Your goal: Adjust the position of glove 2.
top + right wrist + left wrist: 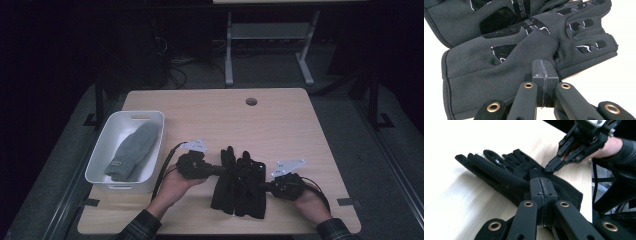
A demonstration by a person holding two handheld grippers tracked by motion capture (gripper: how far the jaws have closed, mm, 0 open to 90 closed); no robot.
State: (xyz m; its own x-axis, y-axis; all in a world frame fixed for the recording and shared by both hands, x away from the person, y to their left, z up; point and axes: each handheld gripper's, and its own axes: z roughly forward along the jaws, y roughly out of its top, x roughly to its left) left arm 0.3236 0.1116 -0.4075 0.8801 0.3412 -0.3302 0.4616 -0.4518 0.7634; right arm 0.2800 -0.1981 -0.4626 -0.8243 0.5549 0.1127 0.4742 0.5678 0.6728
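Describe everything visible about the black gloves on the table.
The black gloves lie flat as a pair, side by side and overlapping, on the wooden table, fingers pointing away from the person. They look like soft stretch fabric with glossy grip patches and printed lettering on the palms and fingers. The left gripper pinches fabric at their left edge, the right gripper at their right edge, both jaws shut.
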